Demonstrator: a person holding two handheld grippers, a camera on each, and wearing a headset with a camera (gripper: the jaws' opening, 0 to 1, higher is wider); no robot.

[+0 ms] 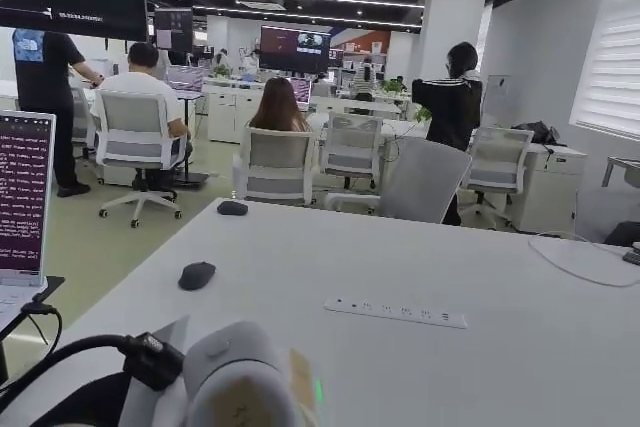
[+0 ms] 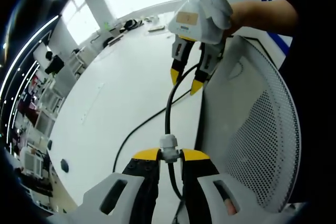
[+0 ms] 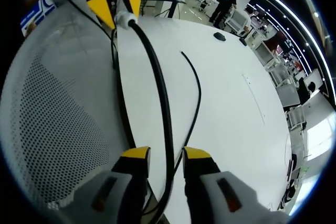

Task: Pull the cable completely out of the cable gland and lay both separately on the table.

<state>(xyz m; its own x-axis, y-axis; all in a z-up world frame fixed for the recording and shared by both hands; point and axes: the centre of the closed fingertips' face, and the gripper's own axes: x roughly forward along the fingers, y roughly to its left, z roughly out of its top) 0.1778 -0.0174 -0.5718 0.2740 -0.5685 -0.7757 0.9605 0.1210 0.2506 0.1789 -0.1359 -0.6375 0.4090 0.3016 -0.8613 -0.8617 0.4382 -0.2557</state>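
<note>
Table [image 2: 105, 103], left tool [image 2: 169, 156] grips gland [image 2: 169, 148], right tool [image 3: 165, 155] straddles cable [image 3: 163, 108]

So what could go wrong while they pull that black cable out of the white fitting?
Two things, I'd guess. The right gripper has the cable between its jaws, but a gap shows on either side, so a pull may just slide along it. And the left gripper holds the cable gland by the table edge beside a mesh chair, so a freed part might drop off the table.
</note>
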